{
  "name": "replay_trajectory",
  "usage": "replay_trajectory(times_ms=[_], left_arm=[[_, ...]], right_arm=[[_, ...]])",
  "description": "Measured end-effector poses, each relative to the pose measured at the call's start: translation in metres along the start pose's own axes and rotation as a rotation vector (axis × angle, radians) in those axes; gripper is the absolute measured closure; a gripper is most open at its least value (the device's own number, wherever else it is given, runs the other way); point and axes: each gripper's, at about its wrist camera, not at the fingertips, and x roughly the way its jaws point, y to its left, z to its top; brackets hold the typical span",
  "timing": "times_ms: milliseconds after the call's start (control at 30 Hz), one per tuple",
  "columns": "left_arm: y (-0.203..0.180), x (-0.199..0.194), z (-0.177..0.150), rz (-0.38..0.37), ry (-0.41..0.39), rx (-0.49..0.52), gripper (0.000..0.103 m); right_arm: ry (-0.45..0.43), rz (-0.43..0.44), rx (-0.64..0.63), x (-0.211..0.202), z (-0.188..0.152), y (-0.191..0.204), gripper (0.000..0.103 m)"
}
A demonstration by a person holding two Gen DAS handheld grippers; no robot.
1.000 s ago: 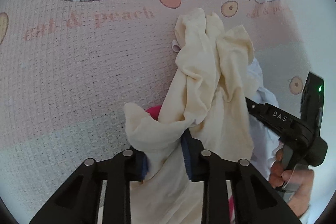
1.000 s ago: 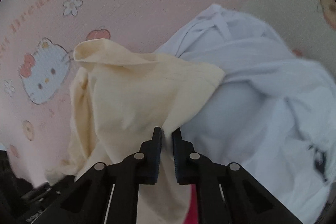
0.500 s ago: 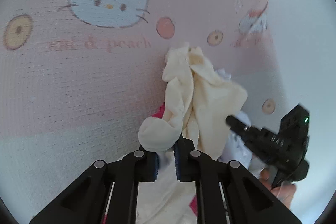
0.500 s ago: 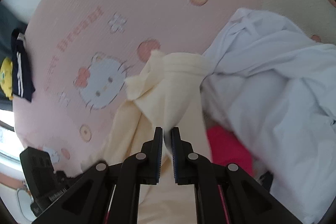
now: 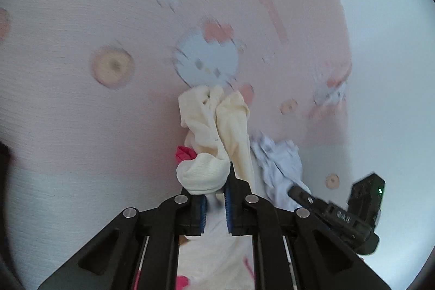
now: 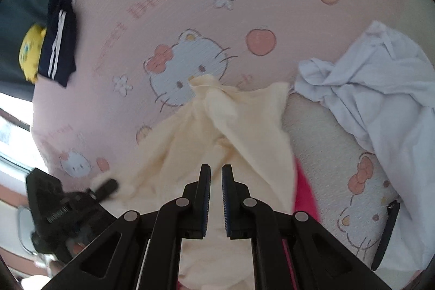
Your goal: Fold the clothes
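Left hand-held gripper (image 5: 216,192) clamped on bunched edge of cream garment (image 5: 217,124); jaws nearly closed, fabric pinched between blue pads; right hand-held gripper (image 6: 216,181) likewise closed on same cream garment, cloth seen between narrow jaws; garment held above pink cartoon-print bed sheet (image 6: 168,18), hanging between both grippers; white garment (image 6: 380,99) crumpled at right; red cloth (image 6: 304,195) partly hidden beneath; navy striped garment (image 6: 58,37) lying far left.
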Motion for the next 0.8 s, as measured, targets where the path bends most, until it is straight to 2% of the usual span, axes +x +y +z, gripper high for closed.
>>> replay_trajectory(times_ms=[133,300,333,367,400,433,467,533,600,733,800], left_arm=[[0.023,-0.016,0.01,0.086,-0.019,-0.012,0.094],[0.051,-0.023,0.002,0.015,0.063,-0.134,0.093],[0.056,-0.027,-0.001,-0.002,0.072,-0.17,0.091],[0.06,-0.034,-0.004,-0.02,0.064,-0.207,0.084],[0.062,-0.039,-0.007,-0.035,0.046,-0.241,0.077],[0.063,-0.045,-0.009,-0.046,0.028,-0.266,0.058],[0.063,-0.05,-0.011,-0.051,0.008,-0.283,0.038],[0.06,-0.062,-0.015,-0.054,-0.035,-0.304,0.032],[0.054,-0.074,-0.018,-0.055,-0.061,-0.285,0.032],[0.028,-0.086,-0.03,0.042,-0.059,-0.127,0.032],[0.018,-0.092,-0.042,0.056,-0.048,-0.064,0.032]], right_arm=[[0.009,-0.025,-0.04,-0.001,-0.006,0.011,0.096],[0.005,-0.035,-0.056,-0.01,-0.014,0.016,0.095],[0.001,-0.039,-0.057,-0.011,-0.014,0.017,0.09],[-0.004,-0.049,-0.056,-0.014,-0.015,0.017,0.082],[-0.005,-0.06,-0.053,-0.016,-0.015,0.016,0.058],[-0.005,-0.068,-0.046,-0.02,-0.015,0.015,0.04],[-0.013,-0.076,-0.031,-0.025,-0.015,0.014,0.036],[-0.026,-0.068,-0.001,-0.033,-0.016,0.01,0.036],[-0.031,-0.046,0.039,-0.04,-0.019,0.004,0.035],[-0.052,-0.053,0.062,-0.055,-0.04,-0.001,0.035],[-0.054,-0.052,0.054,-0.059,-0.052,0.001,0.034]])
